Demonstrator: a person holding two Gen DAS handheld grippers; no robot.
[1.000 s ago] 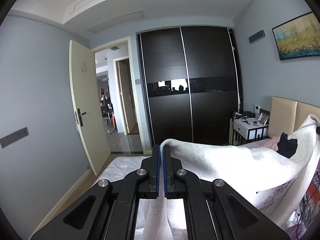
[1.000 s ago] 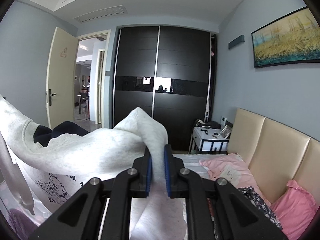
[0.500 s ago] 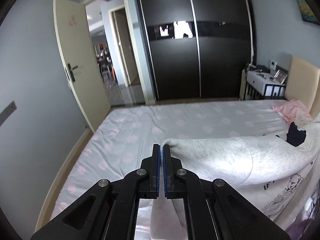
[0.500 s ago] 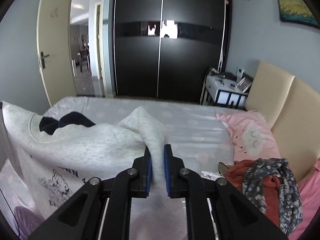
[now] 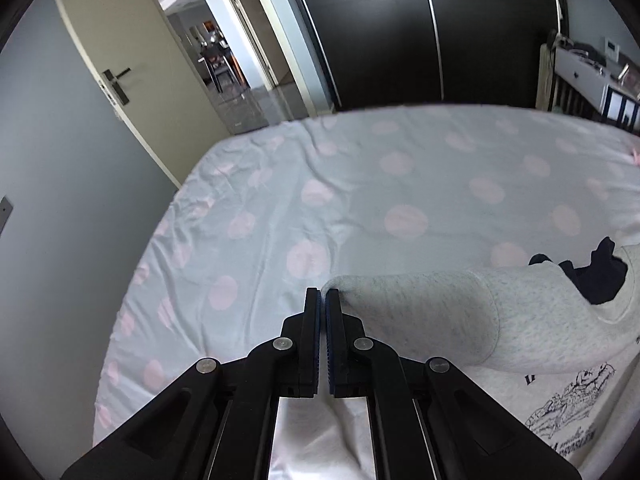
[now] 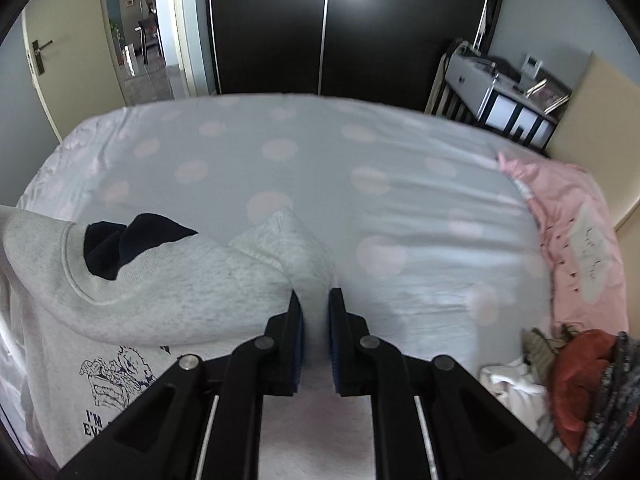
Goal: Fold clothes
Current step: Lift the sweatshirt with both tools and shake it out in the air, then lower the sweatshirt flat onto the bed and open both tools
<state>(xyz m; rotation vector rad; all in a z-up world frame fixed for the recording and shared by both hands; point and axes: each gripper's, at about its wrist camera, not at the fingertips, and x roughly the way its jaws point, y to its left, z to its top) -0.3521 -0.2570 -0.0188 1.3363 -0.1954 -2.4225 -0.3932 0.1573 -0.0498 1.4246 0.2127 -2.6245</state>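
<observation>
I have the grey sweatshirt pinched at both shoulders so it hangs spread between my hands, print facing me, ready to be laid flat on the bed. The left hand-held gripper, lower centre of its frame, is clamped tight on a thin edge of the fabric, which runs off to the right. The right hand-held gripper, lower centre of its frame, is clamped on a thicker bunch of the same sweatshirt, which trails off to the left. A pile of other clothes waits at lower right beside the pink pillow.
</observation>
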